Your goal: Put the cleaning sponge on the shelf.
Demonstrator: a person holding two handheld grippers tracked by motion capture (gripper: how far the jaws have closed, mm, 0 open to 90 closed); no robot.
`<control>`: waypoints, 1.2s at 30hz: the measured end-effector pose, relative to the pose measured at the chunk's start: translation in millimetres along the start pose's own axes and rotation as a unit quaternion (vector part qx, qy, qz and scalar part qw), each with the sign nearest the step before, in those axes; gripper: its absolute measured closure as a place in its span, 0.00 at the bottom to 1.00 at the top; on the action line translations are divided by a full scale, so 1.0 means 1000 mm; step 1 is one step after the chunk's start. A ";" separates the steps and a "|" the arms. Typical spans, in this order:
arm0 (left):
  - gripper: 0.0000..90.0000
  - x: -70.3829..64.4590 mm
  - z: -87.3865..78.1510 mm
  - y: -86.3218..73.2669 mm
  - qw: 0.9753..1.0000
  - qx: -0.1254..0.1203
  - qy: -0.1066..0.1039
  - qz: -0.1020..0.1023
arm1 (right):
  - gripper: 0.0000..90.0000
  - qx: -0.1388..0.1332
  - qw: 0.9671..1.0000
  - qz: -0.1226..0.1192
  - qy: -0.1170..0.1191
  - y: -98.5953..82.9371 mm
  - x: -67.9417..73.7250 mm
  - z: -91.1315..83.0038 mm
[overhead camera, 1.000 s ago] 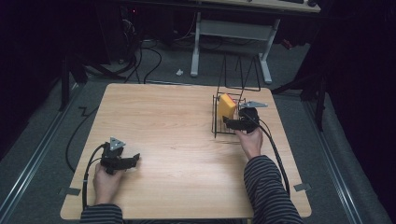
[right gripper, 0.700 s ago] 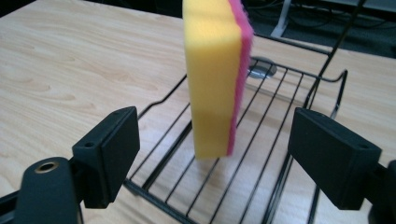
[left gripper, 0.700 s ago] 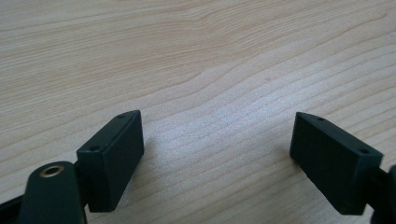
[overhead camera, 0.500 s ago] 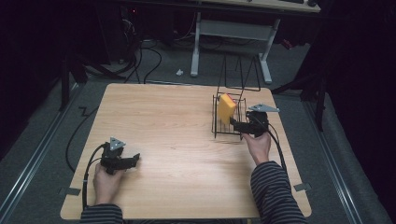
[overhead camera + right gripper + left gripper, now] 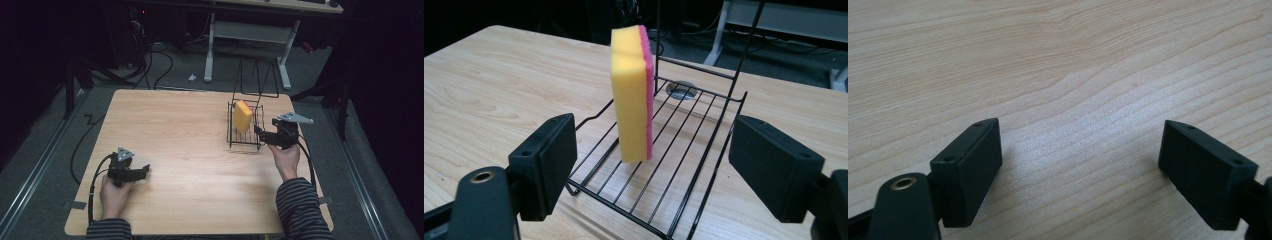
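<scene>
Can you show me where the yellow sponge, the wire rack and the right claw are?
yellow sponge [image 5: 629, 95], right gripper view, its yellow face.
wire rack [image 5: 684, 145], right gripper view, a floor wire.
right claw [image 5: 258, 131], high view, between its tips.

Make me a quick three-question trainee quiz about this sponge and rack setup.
1. True or false: the sponge stands upright on edge in the wire rack.
2. Which gripper faces the rack? A) left B) right
3. Fill in: the left gripper hovers, fingers apart, over bare ____.

Key: 1 true. 2 B, the right gripper, open and holding nothing. 3 table.
</scene>
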State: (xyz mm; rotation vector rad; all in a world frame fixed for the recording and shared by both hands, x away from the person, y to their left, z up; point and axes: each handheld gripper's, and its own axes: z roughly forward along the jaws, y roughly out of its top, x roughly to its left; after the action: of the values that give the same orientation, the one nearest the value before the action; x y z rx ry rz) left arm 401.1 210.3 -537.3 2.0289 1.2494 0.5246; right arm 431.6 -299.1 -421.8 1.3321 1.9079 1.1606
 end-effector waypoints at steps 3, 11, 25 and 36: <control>0.20 0.000 0.000 0.000 1.000 0.000 0.000 0.000 | 0.23 0.000 1.000 0.000 -0.004 0.000 -0.002 -0.006; 0.20 0.000 0.000 0.000 1.000 0.000 0.000 0.000 | 0.25 -0.015 1.000 0.009 -0.007 -0.005 -0.006 -0.018; 0.20 0.000 0.000 0.000 1.000 0.000 0.000 0.000 | 0.26 -0.042 0.999 0.012 -0.013 -0.008 -0.012 -0.046; 0.20 0.000 0.000 0.000 1.000 0.000 0.000 0.000 | 0.28 -0.057 0.998 0.032 -0.018 -0.021 -0.021 -0.061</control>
State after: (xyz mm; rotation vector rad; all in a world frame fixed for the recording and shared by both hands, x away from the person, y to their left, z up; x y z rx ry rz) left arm 401.1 210.2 -537.4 2.0292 1.2494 0.5254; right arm 380.8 -342.8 -411.5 1.3514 1.7590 1.2493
